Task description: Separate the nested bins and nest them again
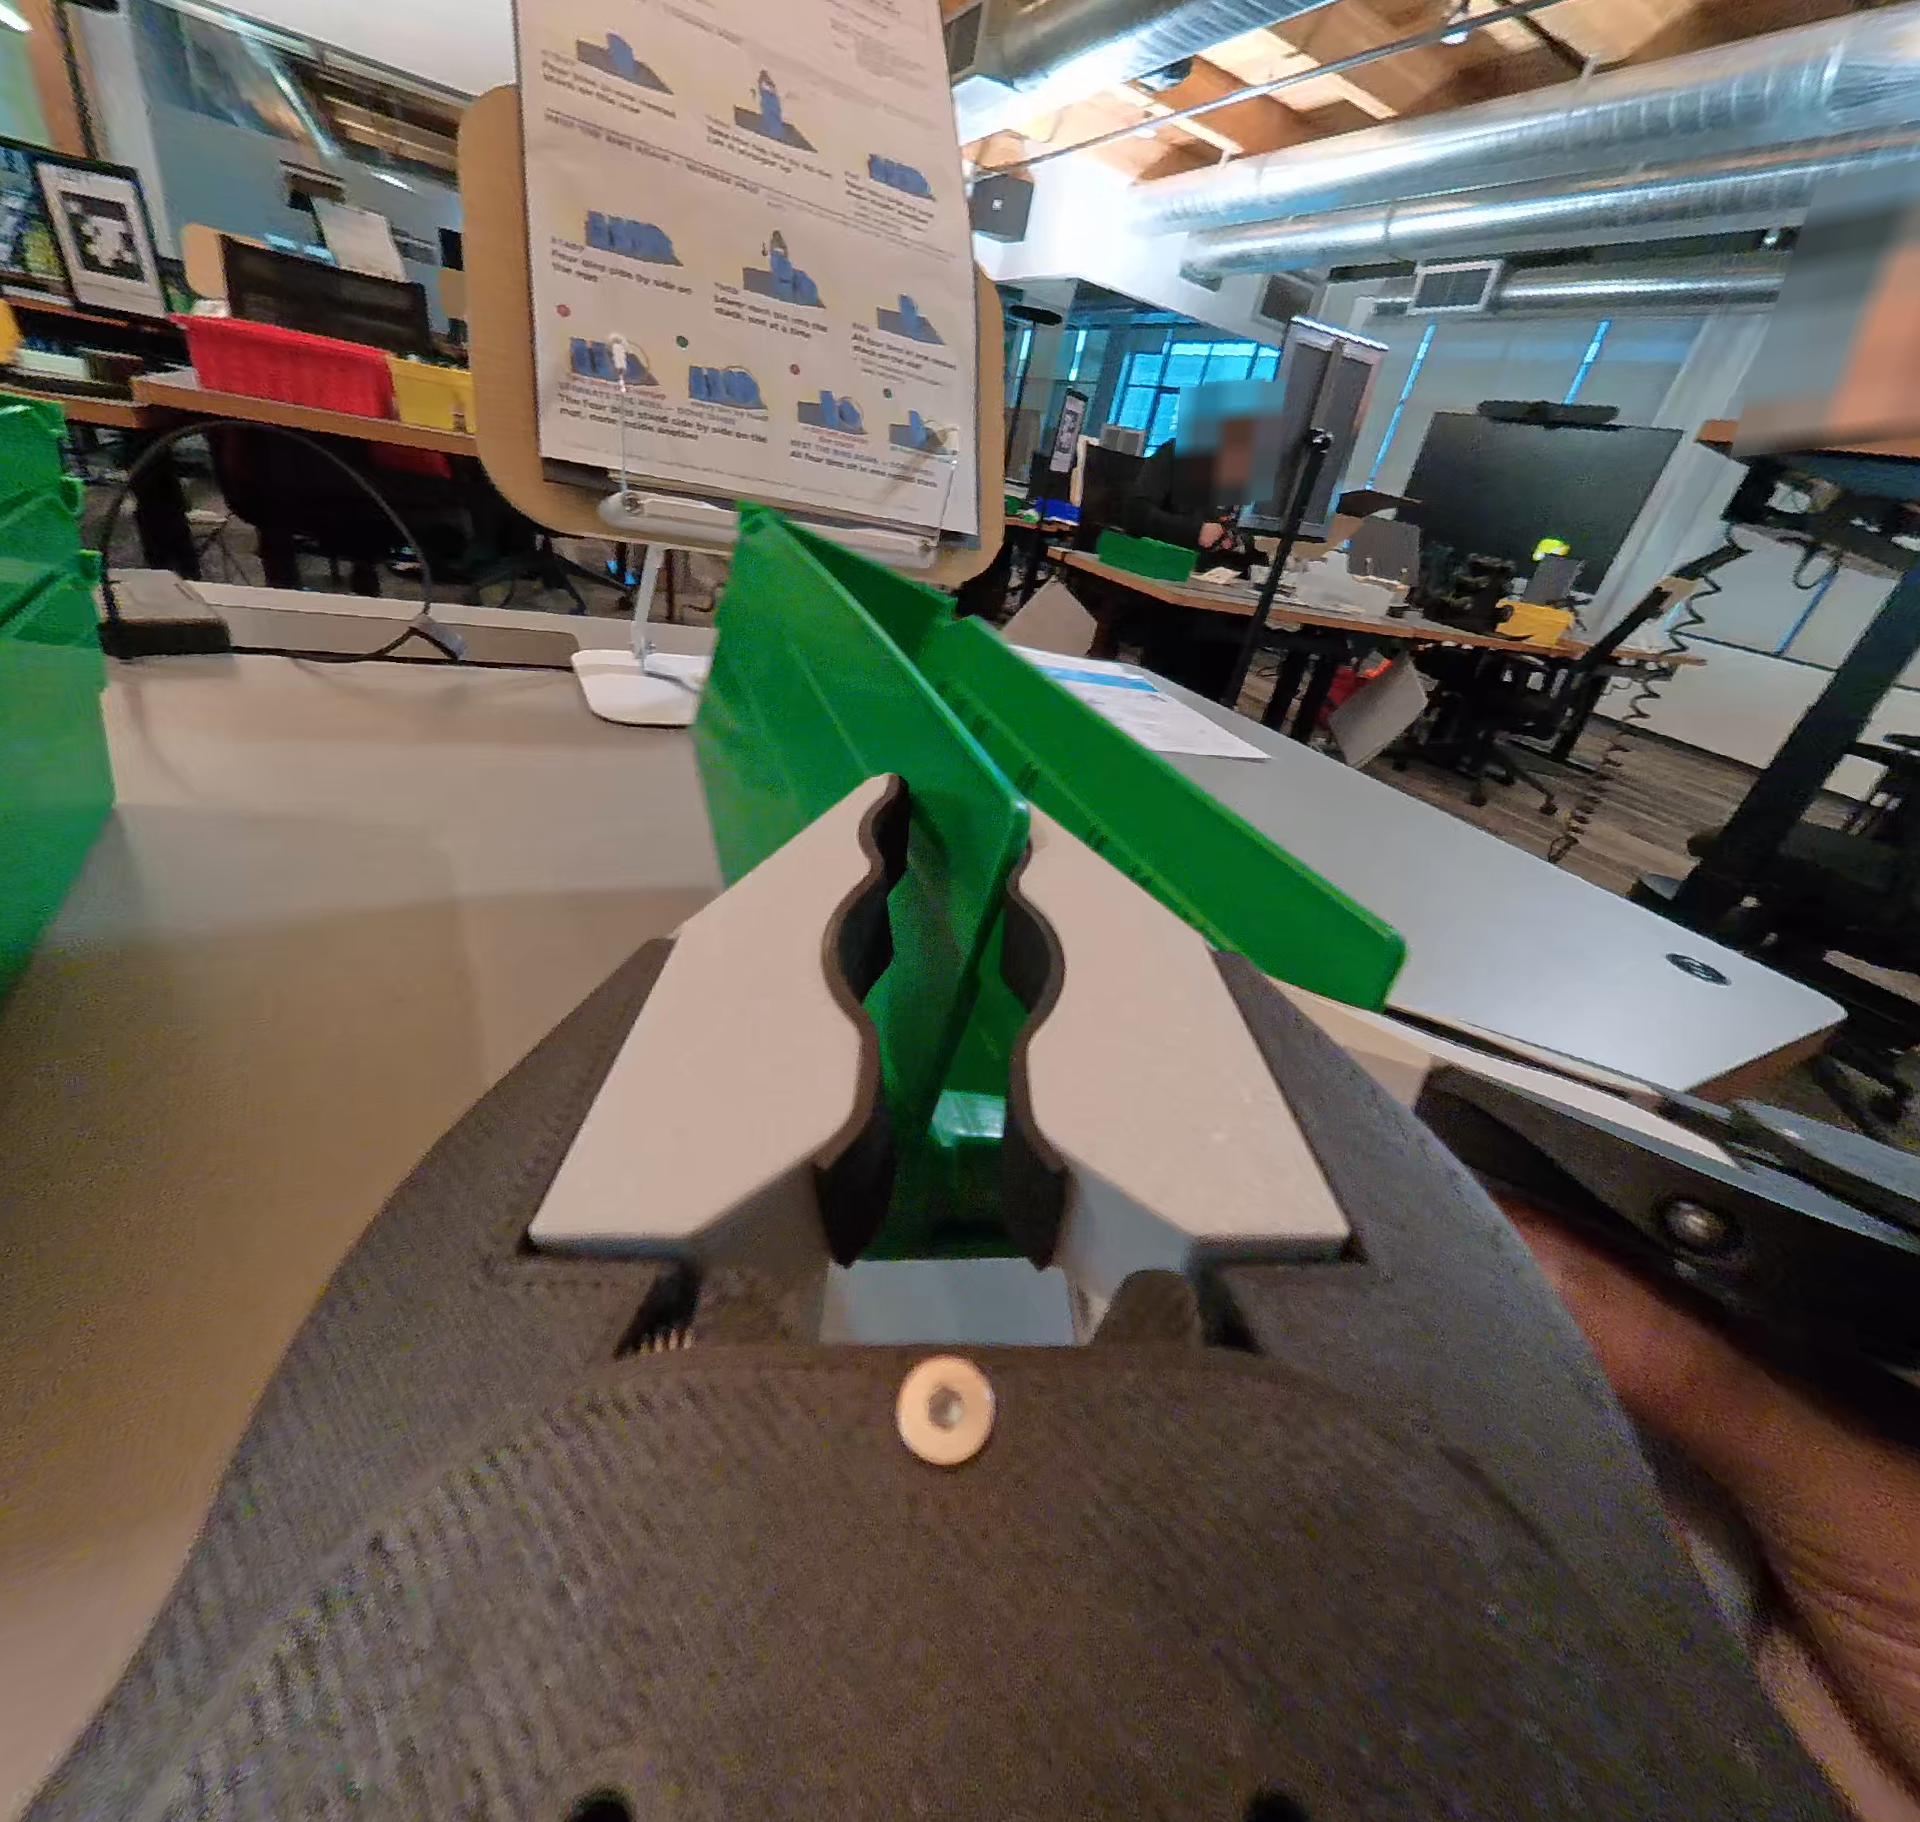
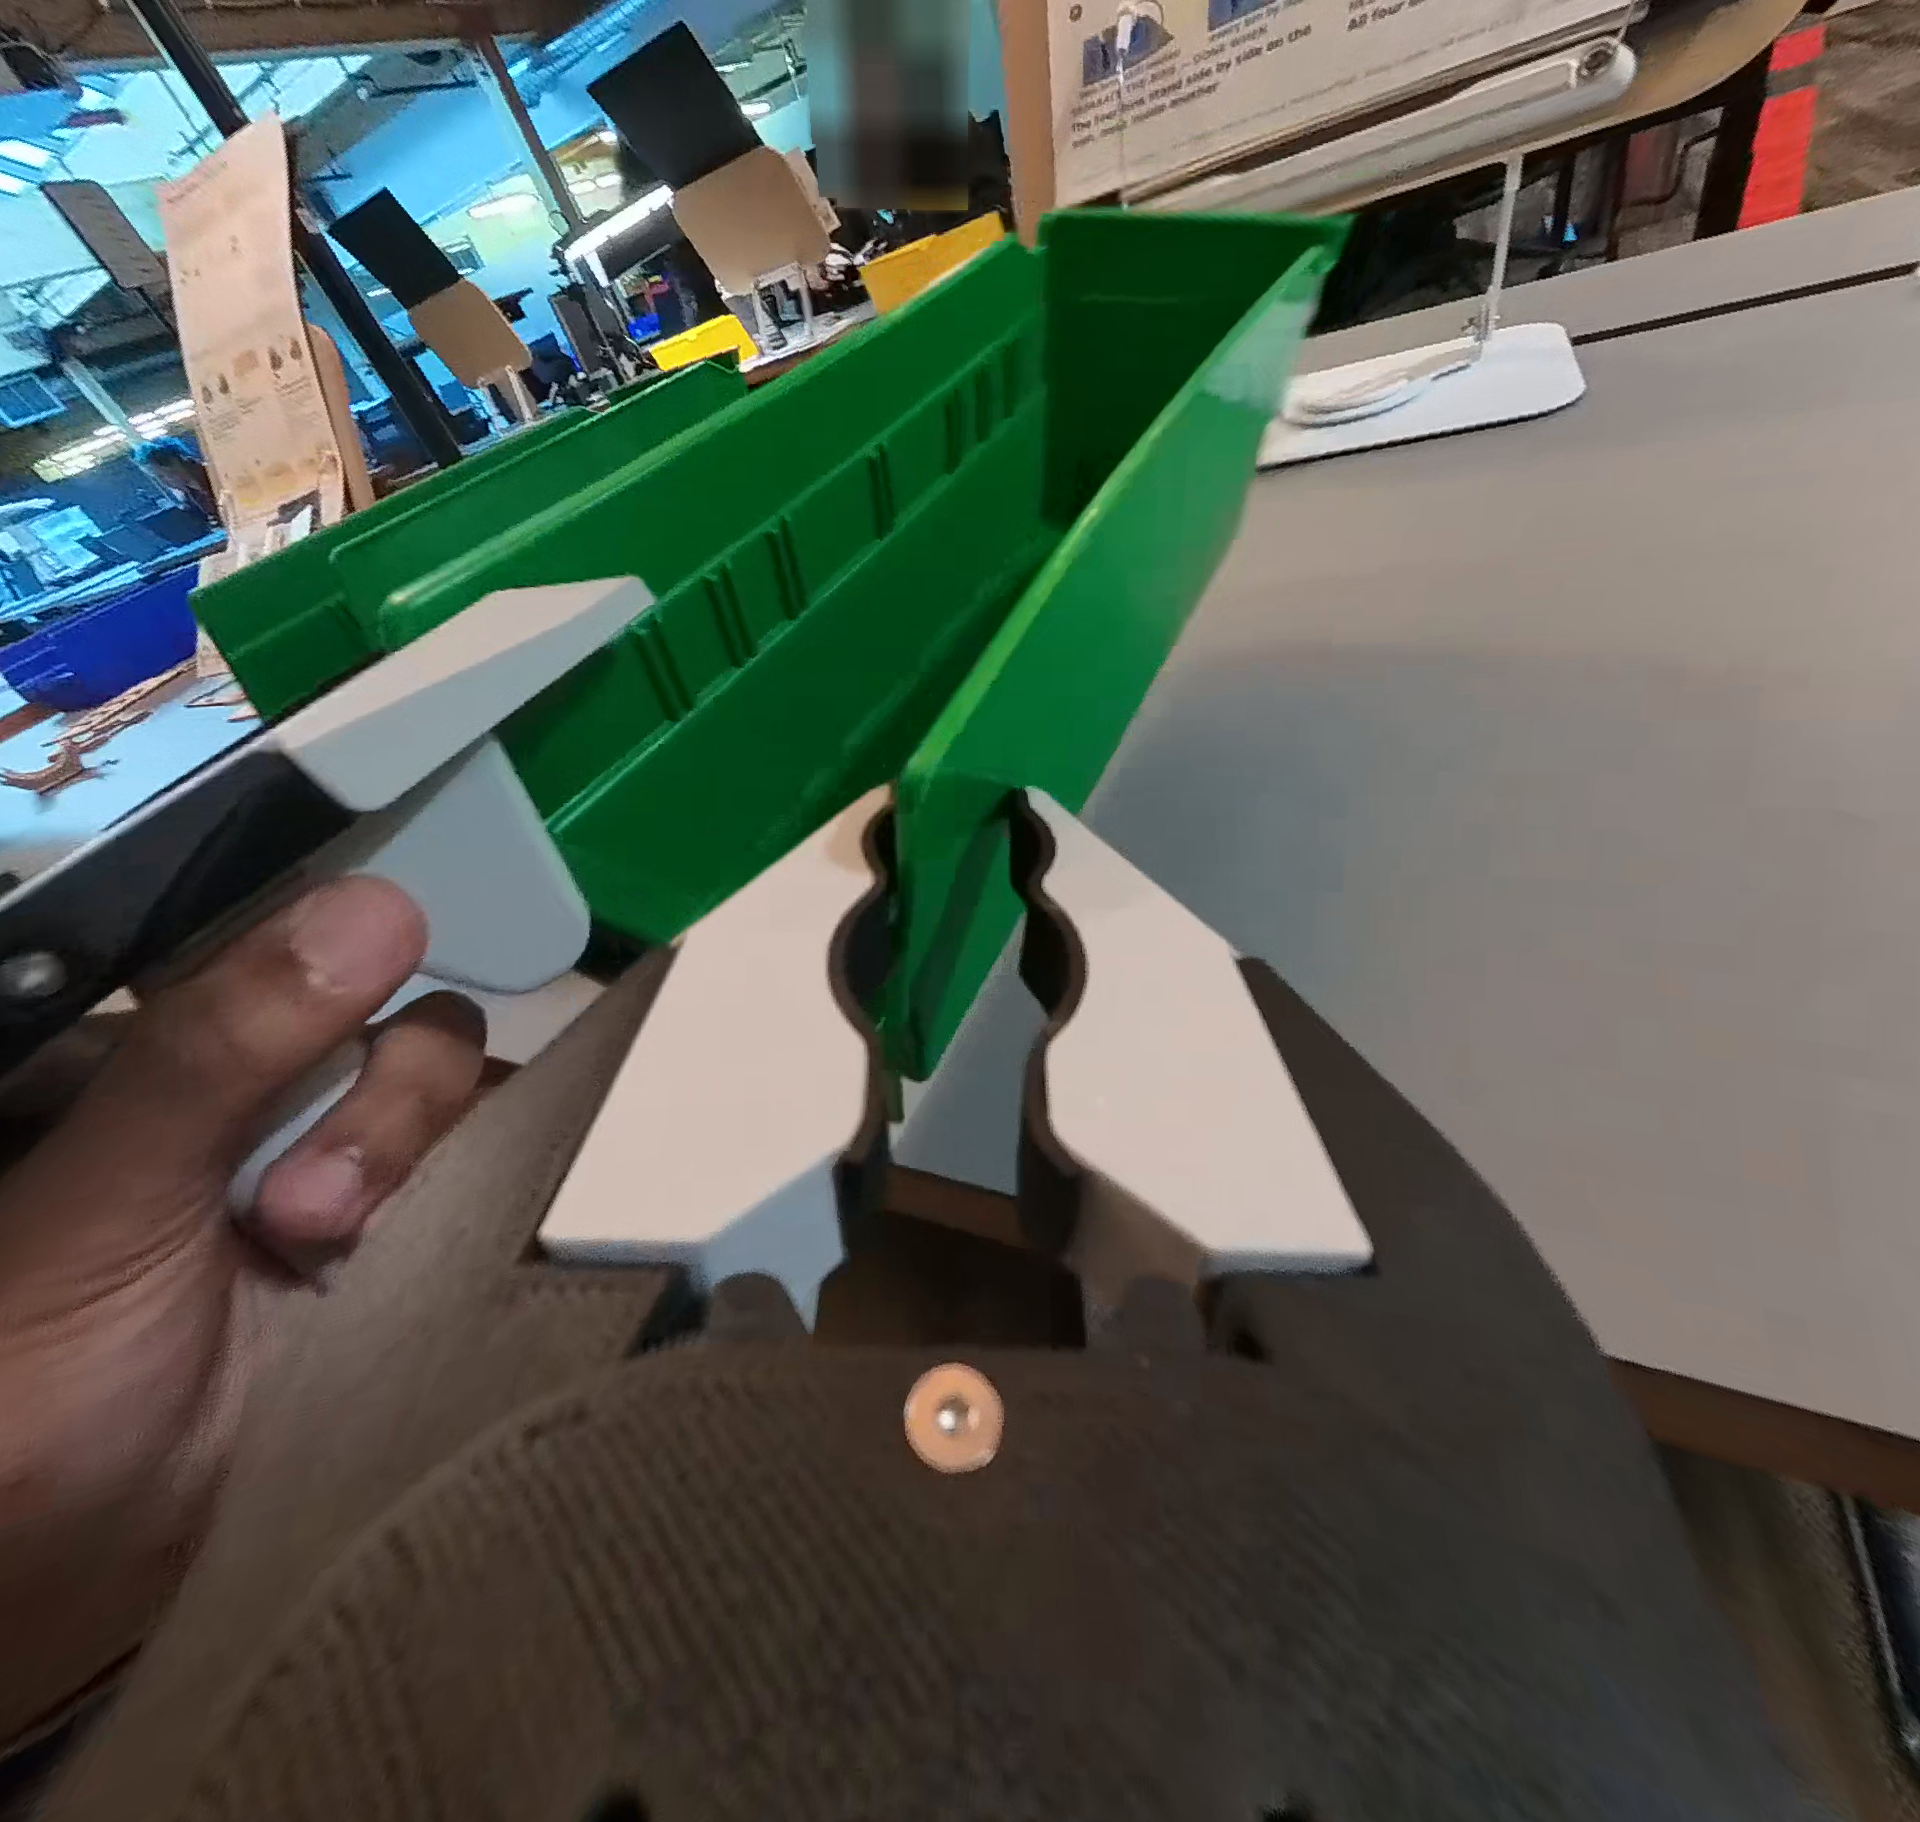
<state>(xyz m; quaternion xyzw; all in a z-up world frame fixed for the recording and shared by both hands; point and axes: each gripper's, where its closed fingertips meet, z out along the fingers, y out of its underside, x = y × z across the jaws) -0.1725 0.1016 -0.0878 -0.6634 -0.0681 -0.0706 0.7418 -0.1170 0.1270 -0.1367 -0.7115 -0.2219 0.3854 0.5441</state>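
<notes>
A long green bin (image 1: 831, 712) is held tilted above the grey table (image 1: 312, 941). My left gripper (image 1: 956, 816) is shut on one long wall of it. In the right wrist view my right gripper (image 2: 951, 806) is shut on the opposite long wall of the same bin (image 2: 883, 546), whose ribbed inside faces the camera. The left gripper (image 2: 592, 754) also shows there, clamped on the far wall, with a hand (image 2: 208, 1097) behind it. More green bins (image 1: 42, 681) stand at the table's left; they also show behind the held bin in the right wrist view (image 2: 270, 629).
A document stand with an instruction sheet (image 1: 748, 214) stands at the back of the table on a white base (image 2: 1434, 390). A black box with a cable (image 1: 156, 619) lies at the back left. A paper sheet (image 1: 1143, 712) lies near the right table edge (image 1: 1662, 1045).
</notes>
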